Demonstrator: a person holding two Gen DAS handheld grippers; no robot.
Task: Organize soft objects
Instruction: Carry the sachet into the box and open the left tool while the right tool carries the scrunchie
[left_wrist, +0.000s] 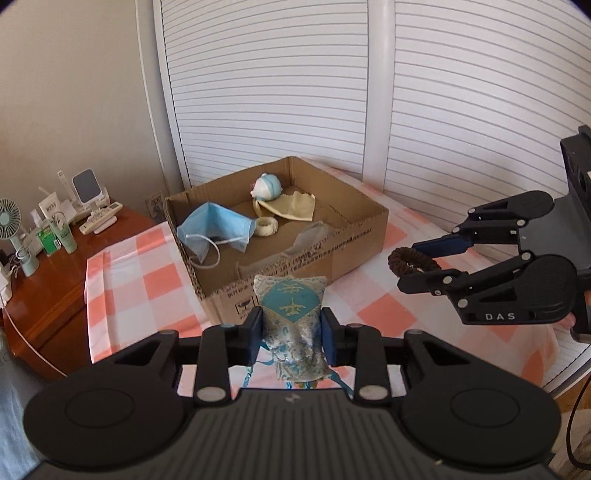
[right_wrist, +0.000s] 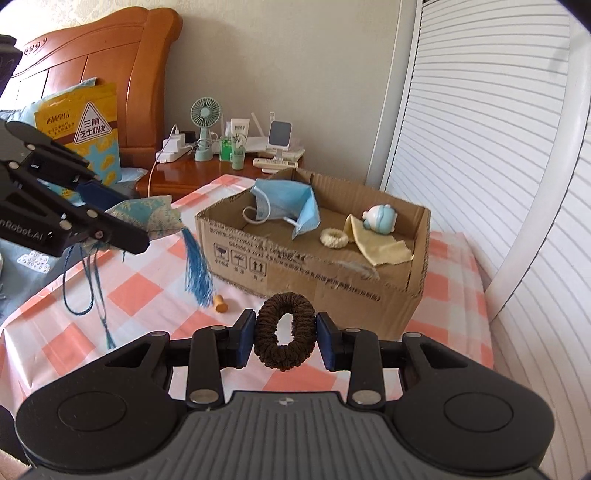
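A: Stock check, pls. What's in the box (right_wrist: 325, 258) already?

B: Four items in: blue face mask (right_wrist: 286, 206), cream scrunchie (right_wrist: 334, 237), yellow cloth (right_wrist: 376, 243), small white/blue plush (right_wrist: 380, 219) lying on the cloth's far end. All sit on the box floor, well apart from the near wall.

A: And in hand?

B: Two. My left gripper (left_wrist: 291, 328) is clenched on the brocade sachet (left_wrist: 291, 317), pads pinching its sides; its blue tassel (right_wrist: 197, 269) and cords dangle under it, seen from the right cam. My right gripper (right_wrist: 284, 341) is clamped on the brown scrunchie (right_wrist: 284, 339), ring upright betw. the pads.

A: Left on the checked cloth (right_wrist: 147, 295)?

B: One small tan peg or stopper (right_wrist: 220, 304), near the box's front corner. Can't tell if it's soft. Nothing else loose that I see, so my est.: mostly done, two drops to go, maybe the peg.

A: Room?

B: Box top is open, walls low, front rim ragged. Free floor betw. mask and cream scrunchie, also the front right part. Both grippers hover short of the near wall, above rim height as far as I judge. Shutter doors (left_wrist: 461, 92) close behind the box, nightstand clutter (left_wrist: 55, 221) off to its left. Watch: tassel may snag the rim.
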